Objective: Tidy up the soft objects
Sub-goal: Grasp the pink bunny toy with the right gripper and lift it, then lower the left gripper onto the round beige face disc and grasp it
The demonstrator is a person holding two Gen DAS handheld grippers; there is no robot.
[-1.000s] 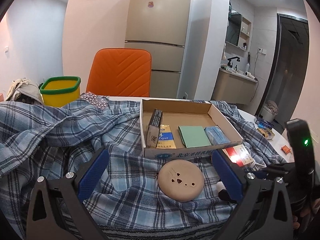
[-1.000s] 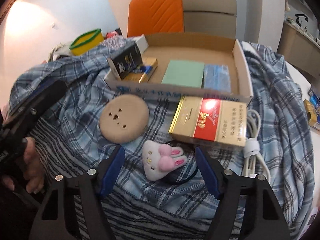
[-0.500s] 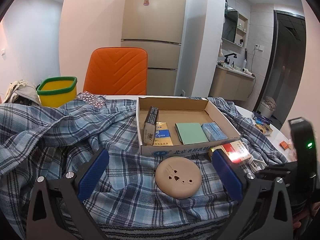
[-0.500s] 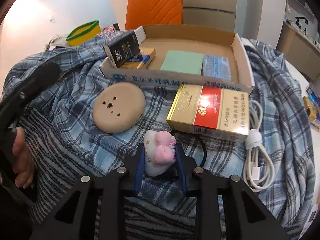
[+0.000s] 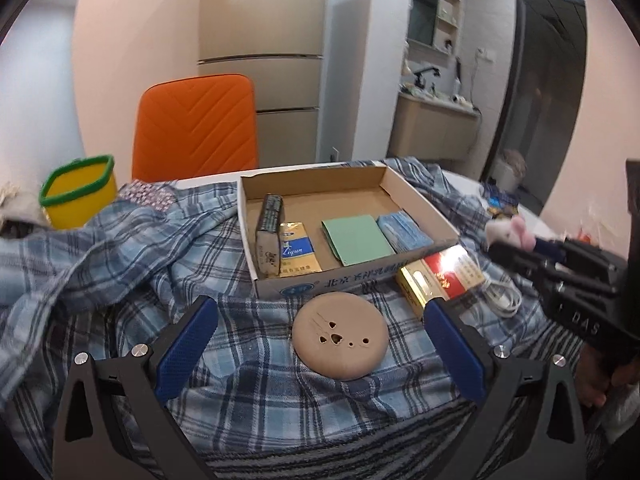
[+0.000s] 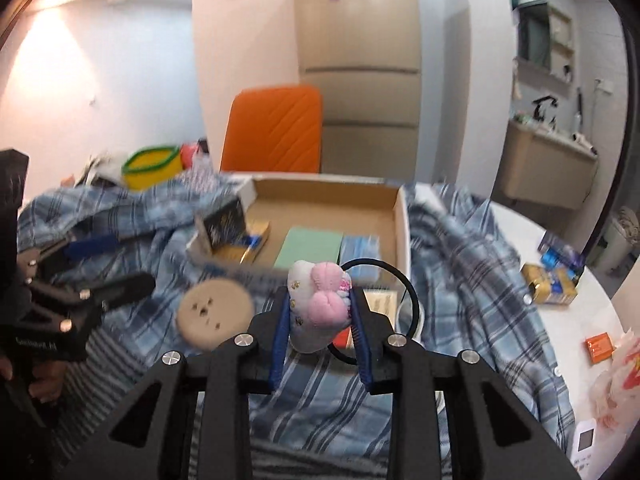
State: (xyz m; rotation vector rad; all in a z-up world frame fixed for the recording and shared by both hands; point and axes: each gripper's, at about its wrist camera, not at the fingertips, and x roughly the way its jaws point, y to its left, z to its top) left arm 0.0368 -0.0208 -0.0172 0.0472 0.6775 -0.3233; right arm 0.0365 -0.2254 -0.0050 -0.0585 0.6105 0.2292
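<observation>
We see a white table largely covered by a rumpled blue plaid cloth. On the cloth sits an open cardboard box. Just in front of the box lie a round tan disc and, to the disc's right, a red-and-gold carton beside a white cable. Left of the box stands a yellow bin.

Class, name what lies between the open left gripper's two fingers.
In the left wrist view, the tan round pad lies on the plaid cloth between the left gripper fingers, untouched.
</observation>
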